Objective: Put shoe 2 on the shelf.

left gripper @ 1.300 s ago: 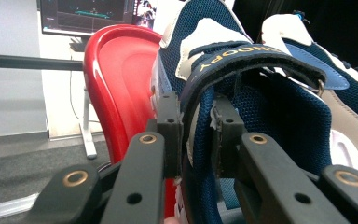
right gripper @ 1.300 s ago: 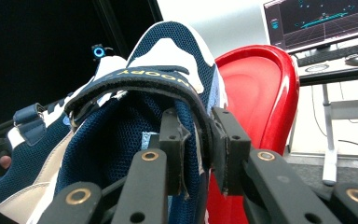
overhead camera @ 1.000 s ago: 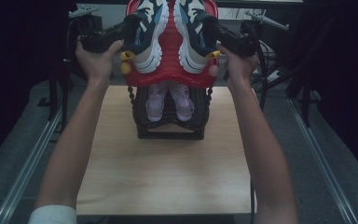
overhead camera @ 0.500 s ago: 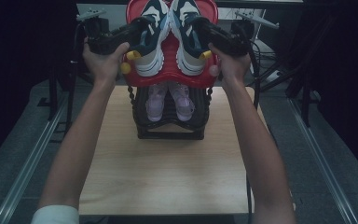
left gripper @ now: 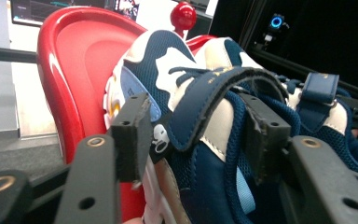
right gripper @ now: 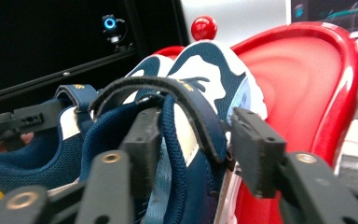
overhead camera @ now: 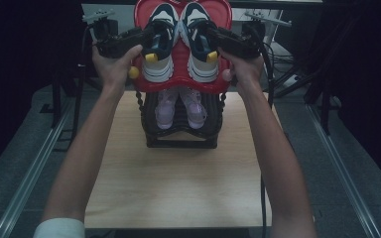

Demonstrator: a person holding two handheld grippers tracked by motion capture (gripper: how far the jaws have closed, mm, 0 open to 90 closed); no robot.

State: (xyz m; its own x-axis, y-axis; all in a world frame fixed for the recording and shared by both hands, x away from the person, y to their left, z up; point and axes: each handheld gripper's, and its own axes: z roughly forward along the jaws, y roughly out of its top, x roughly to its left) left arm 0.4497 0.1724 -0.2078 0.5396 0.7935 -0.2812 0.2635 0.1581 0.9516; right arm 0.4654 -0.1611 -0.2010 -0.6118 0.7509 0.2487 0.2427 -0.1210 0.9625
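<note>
A pair of navy-and-white sneakers lies on the red top tray of a black shoe rack. My left gripper reaches in from the left over the left sneaker. In the left gripper view its jaws stand open astride that sneaker's side wall and strap, one outside and one inside the opening. My right gripper mirrors this on the right sneaker; its jaws straddle the right sneaker's wall and strap, open.
A pair of pink shoes sits on the rack's lower tier. The rack stands at the far end of a wooden table. A red knob tops the tray; yellow and pink knobs flank it. Dark frames and rails line both sides.
Both hands have moved up and inward from the tray's outer edges, and each gripper's jaws now sit around a sneaker. The tray and shoes look unmoved.
</note>
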